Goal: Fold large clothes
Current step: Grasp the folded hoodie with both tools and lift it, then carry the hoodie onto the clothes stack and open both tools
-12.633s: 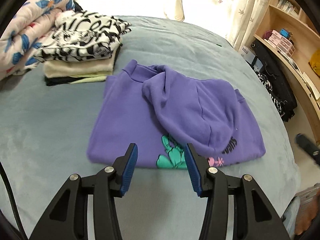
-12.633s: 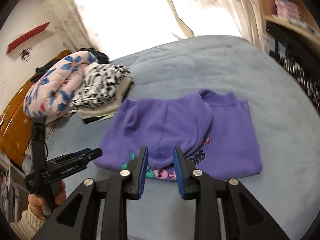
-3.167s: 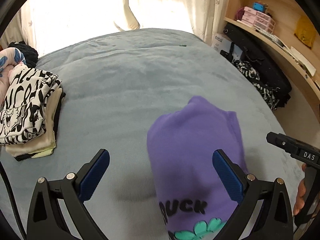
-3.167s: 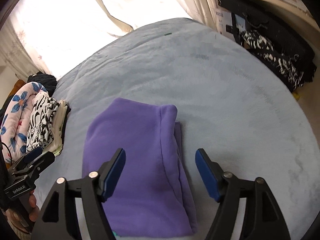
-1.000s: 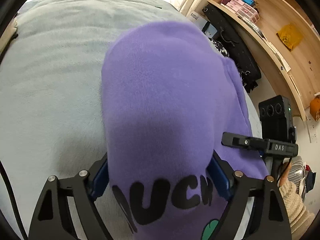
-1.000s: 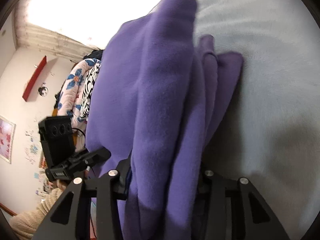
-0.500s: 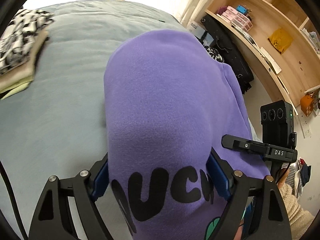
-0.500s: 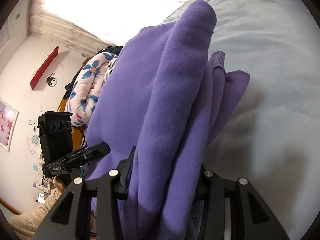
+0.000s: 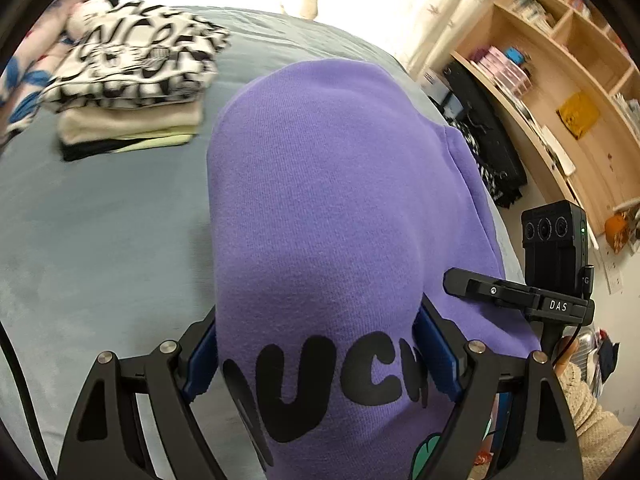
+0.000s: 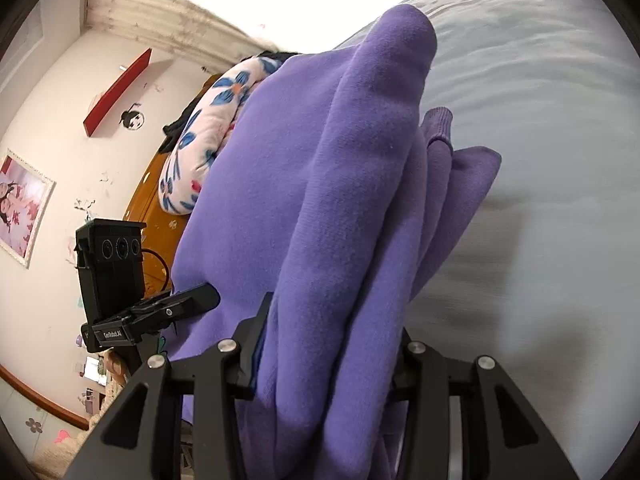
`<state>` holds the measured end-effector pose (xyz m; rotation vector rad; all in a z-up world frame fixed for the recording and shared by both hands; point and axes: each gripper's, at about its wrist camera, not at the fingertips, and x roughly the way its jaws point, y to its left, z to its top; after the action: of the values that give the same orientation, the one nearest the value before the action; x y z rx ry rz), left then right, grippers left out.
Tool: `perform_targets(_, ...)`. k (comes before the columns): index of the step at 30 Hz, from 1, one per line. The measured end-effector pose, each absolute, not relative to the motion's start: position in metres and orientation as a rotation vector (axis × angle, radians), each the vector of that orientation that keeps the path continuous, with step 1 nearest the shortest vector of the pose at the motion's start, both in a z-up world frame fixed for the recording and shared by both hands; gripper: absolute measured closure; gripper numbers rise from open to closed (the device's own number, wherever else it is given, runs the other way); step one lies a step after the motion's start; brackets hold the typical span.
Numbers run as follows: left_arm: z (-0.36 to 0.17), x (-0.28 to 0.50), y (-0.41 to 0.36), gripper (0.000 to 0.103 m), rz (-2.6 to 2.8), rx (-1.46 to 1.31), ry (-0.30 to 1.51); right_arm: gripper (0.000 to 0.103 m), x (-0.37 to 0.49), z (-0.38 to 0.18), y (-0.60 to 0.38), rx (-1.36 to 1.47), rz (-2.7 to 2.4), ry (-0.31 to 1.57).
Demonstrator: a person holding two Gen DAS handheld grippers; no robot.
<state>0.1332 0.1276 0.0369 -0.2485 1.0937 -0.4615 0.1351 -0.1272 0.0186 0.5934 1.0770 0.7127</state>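
The left tool [image 9: 316,354] grips the folded purple sweatshirt [image 9: 332,208] across its width, its blue pads [image 9: 434,354] pressed against both sides of the bundle just above the black printed letters. The sweatshirt fills the middle of the left wrist view, from 6 o'clock up towards 12, raised above the grey-blue bed [image 9: 100,232]. At 10 o'clock on the bed sits a stack of folded clothes [image 9: 132,80], a black-and-white patterned piece on top, with cream, pale green and black layers under it. At 3 o'clock stands a wooden shelf unit [image 9: 560,80] with books and small boxes. At 4 o'clock, the right tool's body shows just beside the sweatshirt's edge.

In the right wrist view, the right tool [image 10: 324,354] clamps a thick bunch of the sweatshirt's folded layers, its fingers set fairly narrow around the cloth. The fabric runs from 6 o'clock up to 12, with a ribbed cuff [image 10: 438,124] showing at 1 o'clock. A floral quilt [image 10: 208,128] lies at 10 o'clock beyond the cloth, and the left tool's body appears at 8 o'clock.
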Motion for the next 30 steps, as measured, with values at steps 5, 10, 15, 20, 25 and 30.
perform_targets(5,0.055,0.155,0.189,0.019,-0.435,-0.283,1.067,0.061,0.167,0.038,-0.07,0.555,0.742,1.075)
perform_targets(10,0.083,0.211,0.239,0.018,-0.404,-0.292,1.017,0.061,0.231,0.067,-0.019,0.513,0.766,1.038)
perform_targets(15,0.123,0.309,0.29,0.018,-0.385,-0.278,0.966,0.061,0.328,0.098,0.028,0.474,0.781,0.952)
perform_targets(20,0.142,0.415,0.333,0.015,-0.319,-0.214,0.876,0.061,0.432,0.104,0.071,0.472,0.789,0.865)
perform_targets(25,0.092,0.508,0.367,0.015,-0.121,-0.175,0.869,0.058,0.535,0.032,0.112,0.511,0.739,0.897)
perform_targets(30,0.004,0.55,0.386,0.005,-0.157,-0.404,0.92,0.051,0.554,-0.064,0.115,0.546,0.619,0.948)
